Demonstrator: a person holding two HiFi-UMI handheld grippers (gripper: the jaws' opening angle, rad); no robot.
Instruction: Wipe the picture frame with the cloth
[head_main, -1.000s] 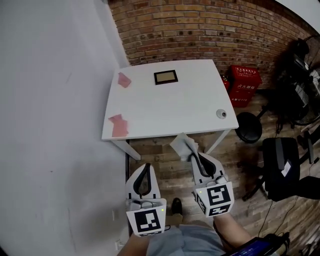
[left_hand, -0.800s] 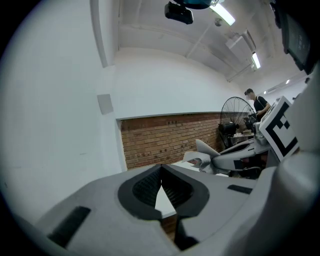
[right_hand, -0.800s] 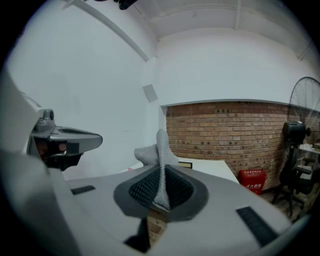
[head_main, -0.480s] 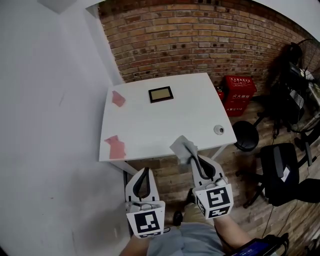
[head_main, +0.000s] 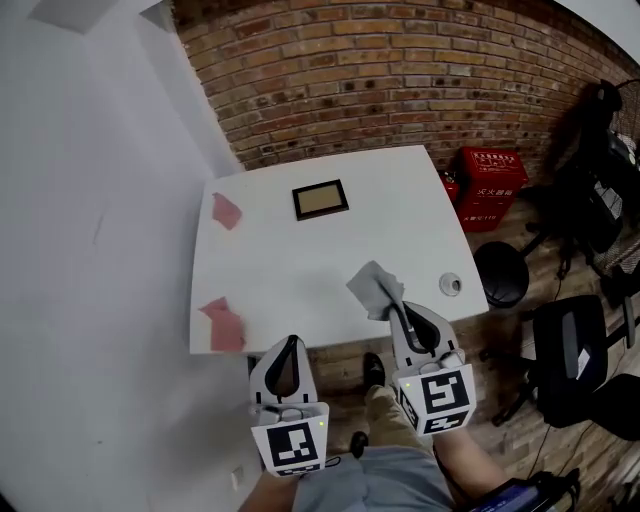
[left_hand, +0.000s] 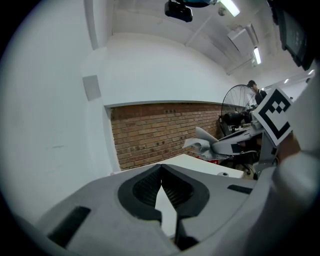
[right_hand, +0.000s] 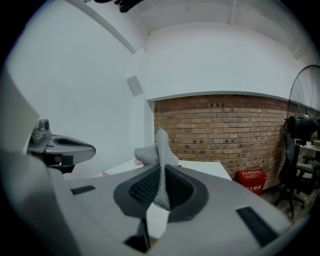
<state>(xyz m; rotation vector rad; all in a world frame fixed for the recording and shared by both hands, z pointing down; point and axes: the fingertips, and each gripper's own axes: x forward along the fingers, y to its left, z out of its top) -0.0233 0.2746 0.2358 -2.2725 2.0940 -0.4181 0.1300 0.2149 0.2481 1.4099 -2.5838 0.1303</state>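
Note:
A small dark picture frame with a tan middle lies flat near the far edge of the white table. My right gripper is shut on a grey cloth, which hangs over the table's near right part. In the right gripper view the cloth stands up from between the closed jaws. My left gripper is shut with nothing in it, at the table's near edge, well short of the frame. The left gripper view shows its jaws meeting, with the cloth off to the right.
Two pink cloths lie on the table's left side, one far and one near. A round cable port sits near the right edge. A red crate, black stool and office chair stand to the right. A brick wall runs behind.
Both grippers have come forward from over the floor to the table's near edge. The cloth now hangs over the tabletop. The table and frame appear nearer.

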